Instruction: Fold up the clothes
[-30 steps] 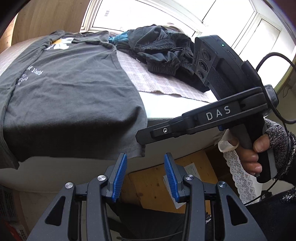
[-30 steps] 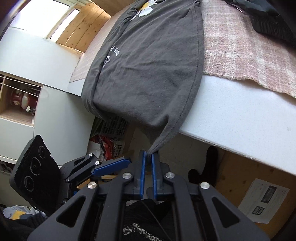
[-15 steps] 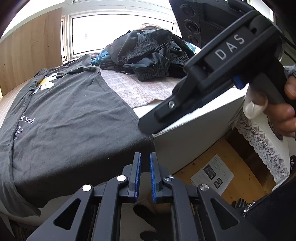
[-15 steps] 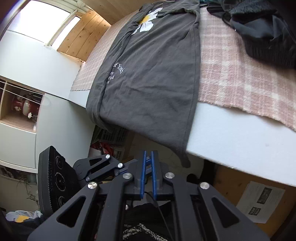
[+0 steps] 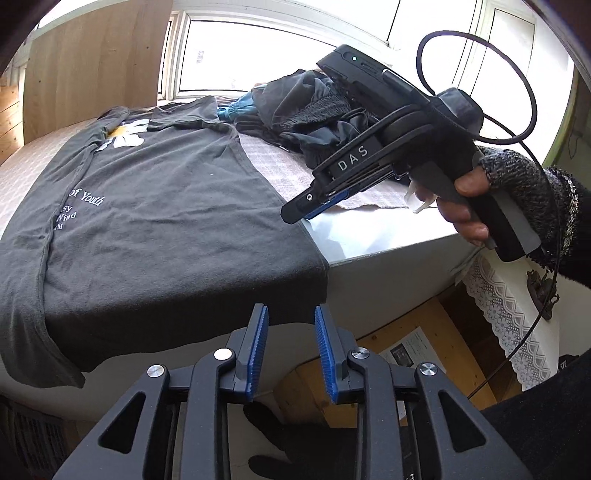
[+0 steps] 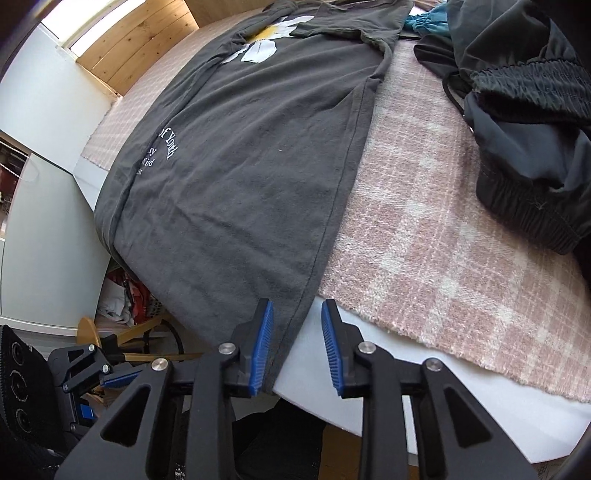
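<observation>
Your left tongs (image 5: 290, 349) stand apart with nothing between their blue ribbed pads, hovering just off the front edge of the white surface (image 5: 373, 236), below the hem of the dark grey cotton T-shirt with white lettering and a daisy print (image 5: 155, 221). That T-shirt lies flat along the surface, collar toward the window end, its bottom hem draped over the front edge and its left side hanging off the left edge.

Your right tongs (image 6: 297, 341) are also apart — the T-shirt's (image 6: 243, 162) lower right corner hangs over the front edge between the pads, close against the left pad, but nothing is clamped. From the left wrist view the right tongs (image 5: 312, 205) show side-on above the front edge, gripped by your hand (image 5: 463, 201) in a speckled grey knit sleeve.

A pink-and-cream checked woven cloth (image 6: 443, 251) covers the surface to the right of the T-shirt, its fringe stopping short of the front edge. A heap of black garments with elastic waistbands (image 6: 524, 122) sits on that cloth toward the far right corner, with a bit of teal fabric (image 6: 424, 18) beside it.
</observation>
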Motion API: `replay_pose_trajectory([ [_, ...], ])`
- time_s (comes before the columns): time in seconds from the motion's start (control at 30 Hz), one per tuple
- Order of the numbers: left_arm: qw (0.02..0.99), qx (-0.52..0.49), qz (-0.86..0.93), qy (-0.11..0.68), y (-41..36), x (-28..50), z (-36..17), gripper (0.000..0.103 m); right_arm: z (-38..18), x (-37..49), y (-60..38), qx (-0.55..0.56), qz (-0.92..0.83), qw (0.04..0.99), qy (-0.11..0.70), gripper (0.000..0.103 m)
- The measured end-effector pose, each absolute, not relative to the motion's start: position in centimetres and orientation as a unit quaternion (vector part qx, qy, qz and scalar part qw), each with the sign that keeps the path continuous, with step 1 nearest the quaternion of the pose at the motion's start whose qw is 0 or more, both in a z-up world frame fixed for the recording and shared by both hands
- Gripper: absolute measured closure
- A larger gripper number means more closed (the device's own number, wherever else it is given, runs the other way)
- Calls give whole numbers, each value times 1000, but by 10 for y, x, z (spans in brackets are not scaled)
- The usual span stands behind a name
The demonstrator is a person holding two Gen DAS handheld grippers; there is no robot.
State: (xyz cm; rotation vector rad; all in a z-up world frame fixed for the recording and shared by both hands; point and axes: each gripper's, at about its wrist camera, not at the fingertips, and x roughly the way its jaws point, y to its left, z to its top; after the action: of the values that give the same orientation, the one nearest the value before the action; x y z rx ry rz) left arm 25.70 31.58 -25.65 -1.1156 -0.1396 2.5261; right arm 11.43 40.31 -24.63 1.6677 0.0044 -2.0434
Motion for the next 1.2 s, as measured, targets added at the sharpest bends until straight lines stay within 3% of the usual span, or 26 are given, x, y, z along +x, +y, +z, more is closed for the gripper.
replay_pose_trajectory([
  [0.07,180,-395,899,-55,314,255,-258,72,-247,116,399,615,-744,261,6,100],
  [0.17,171,-392,901,-71,314,250,-258,64,-240,111,402,620,-733,275,-44,100],
  [0.23,167,-389,902,-85,316,245,-256,51,-233,107,406,621,-724,286,-92,100],
  [0.37,167,-371,909,-90,328,231,-246,51,-219,102,404,617,-714,298,-140,100],
  [0.6,132,-375,916,-50,358,199,-244,50,-210,99,391,617,-710,304,-151,100],
  [0.7,129,-380,915,-48,358,190,-249,58,-210,98,393,619,-710,299,-155,100],
  [0.73,133,-381,914,-47,356,190,-250,78,-210,97,396,619,-709,298,-157,100],
  [0.8,144,-384,911,-47,349,190,-250,98,-210,96,399,620,-707,301,-159,100],
  [1.0,153,-379,905,-118,311,196,-234,99,-192,69,411,610,-716,306,-145,97],
  [1.07,152,-376,904,-138,299,199,-227,99,-178,42,422,595,-733,293,-149,92],
  [1.2,148,-372,902,-160,282,197,-217,99,-157,-35,438,568,-771,253,-138,72],
])
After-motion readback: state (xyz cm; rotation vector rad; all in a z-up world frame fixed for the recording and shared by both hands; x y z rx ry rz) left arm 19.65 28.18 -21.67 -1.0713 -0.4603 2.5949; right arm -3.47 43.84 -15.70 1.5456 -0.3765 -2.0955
